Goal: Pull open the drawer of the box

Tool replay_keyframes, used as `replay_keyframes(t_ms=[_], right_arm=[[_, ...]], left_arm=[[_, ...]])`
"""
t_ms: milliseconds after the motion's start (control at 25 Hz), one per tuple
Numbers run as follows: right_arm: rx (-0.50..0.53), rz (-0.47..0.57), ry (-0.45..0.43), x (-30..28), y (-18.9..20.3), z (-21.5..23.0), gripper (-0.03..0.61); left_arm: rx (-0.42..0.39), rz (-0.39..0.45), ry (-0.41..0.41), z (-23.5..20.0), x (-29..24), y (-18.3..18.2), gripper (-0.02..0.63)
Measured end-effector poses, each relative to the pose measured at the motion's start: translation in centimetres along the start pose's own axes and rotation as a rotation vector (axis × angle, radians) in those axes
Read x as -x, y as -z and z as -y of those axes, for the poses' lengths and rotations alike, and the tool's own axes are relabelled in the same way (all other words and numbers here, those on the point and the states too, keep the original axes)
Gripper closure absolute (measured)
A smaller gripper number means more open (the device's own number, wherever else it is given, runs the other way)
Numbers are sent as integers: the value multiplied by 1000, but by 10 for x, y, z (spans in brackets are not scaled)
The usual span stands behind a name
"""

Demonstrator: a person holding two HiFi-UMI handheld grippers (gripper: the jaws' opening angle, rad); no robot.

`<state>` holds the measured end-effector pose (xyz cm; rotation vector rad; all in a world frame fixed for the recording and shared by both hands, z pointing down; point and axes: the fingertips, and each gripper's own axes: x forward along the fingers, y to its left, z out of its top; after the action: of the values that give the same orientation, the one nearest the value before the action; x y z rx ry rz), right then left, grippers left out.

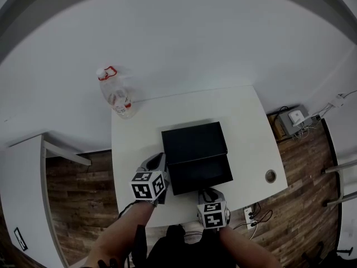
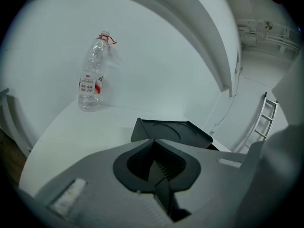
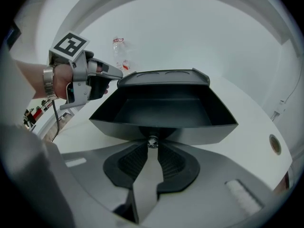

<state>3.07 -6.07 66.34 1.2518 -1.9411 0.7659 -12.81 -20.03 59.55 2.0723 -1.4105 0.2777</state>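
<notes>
**Right gripper** (image 3: 152, 150): jaws clenched on the knob (image 3: 152, 142), a small metal stud at the middle of the drawer front. The knob sits right at the jaw tips. The gripper is pitched steeply down at the table's near edge.

**Drawer** (image 3: 161, 109): black and standing out of the box toward the right jaws. Its front wall runs straight across just beyond their tips, and its cavity shows behind that wall.

**Box** (image 1: 193, 140): black with a flat top, on the white table (image 1: 245, 121). From the right jaws it lies beyond the drawer. From the left jaws it is ahead and a little to the right, with a near corner turned toward them.

**Left gripper** (image 2: 153, 156): jaws pressed together, pad against pad. The tips are just beside the box's upper left edge. Whether they touch it cannot be told.

**Bottle** (image 2: 91, 82): clear plastic with a red-and-white label and a red ring at the neck, standing upright. It is far ahead and to the left of the left jaws, well apart from the box, at the table's far left corner.

**Hole** (image 1: 270, 176): round, set in the tabletop to the right of the right jaws, apart from the drawer.
</notes>
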Motion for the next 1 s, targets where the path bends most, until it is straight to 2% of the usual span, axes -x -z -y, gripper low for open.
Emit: replay_keyframes(t_ms=[240, 640, 1000], right_arm=[[-45, 0, 7, -5, -3, 3, 509], [-52, 5, 11, -11, -10, 10, 509], [-58, -1, 0, -10, -8, 5, 509]], left_arm=[[2, 4, 18, 0, -9, -5, 614], [35, 8, 55, -2, -14, -8, 612], [30, 4, 66, -1, -18, -11, 614]])
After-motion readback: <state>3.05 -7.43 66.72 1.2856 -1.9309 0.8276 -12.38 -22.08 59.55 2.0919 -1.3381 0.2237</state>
